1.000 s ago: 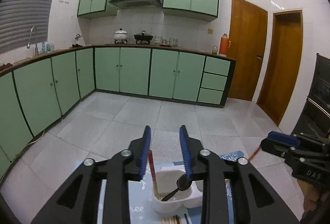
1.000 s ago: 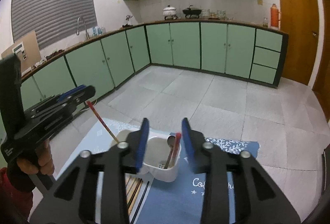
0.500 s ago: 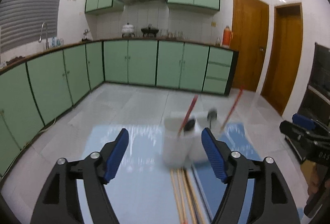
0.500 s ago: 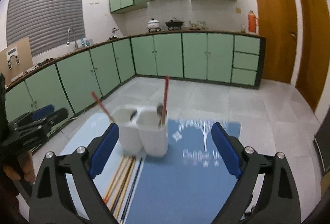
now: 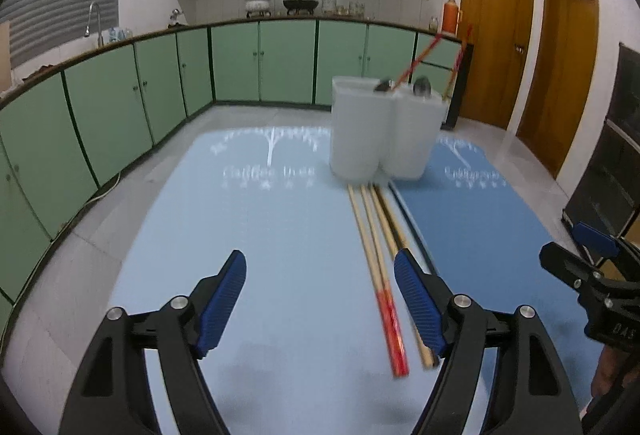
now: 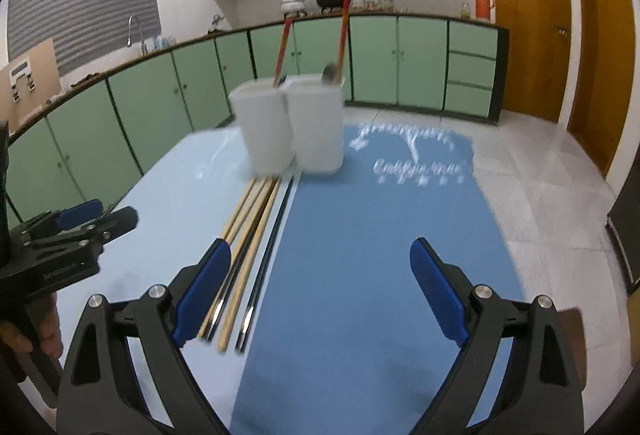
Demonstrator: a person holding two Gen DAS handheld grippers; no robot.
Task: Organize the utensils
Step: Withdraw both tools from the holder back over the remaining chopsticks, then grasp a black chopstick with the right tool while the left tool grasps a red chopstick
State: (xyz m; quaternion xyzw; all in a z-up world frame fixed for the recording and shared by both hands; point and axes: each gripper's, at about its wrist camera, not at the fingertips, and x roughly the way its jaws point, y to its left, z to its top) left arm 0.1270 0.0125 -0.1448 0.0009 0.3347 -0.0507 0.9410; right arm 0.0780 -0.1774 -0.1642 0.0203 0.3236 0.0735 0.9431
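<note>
White twin utensil holder (image 5: 380,131) on blue mats, chopsticks (image 5: 376,255) lying just before it. Mat lettering blurred, unreadable. Left gripper (image 5: 320,299) and right gripper (image 6: 320,287) jaws wide, empty; narrow a second ago.

left gripper (image 5: 320,305): we let go its red chopstick, jaws wide | right gripper (image 6: 322,291): same | white holder (image 5: 384,131): now farther ahead

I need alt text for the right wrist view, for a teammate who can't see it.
The right tool hangs open and empty over a dark blue mat, with loose chopsticks lying beside its left finger. Beyond them stands a white two-compartment holder with red chopsticks and spoons; the left tool shows at the left edge.
</note>
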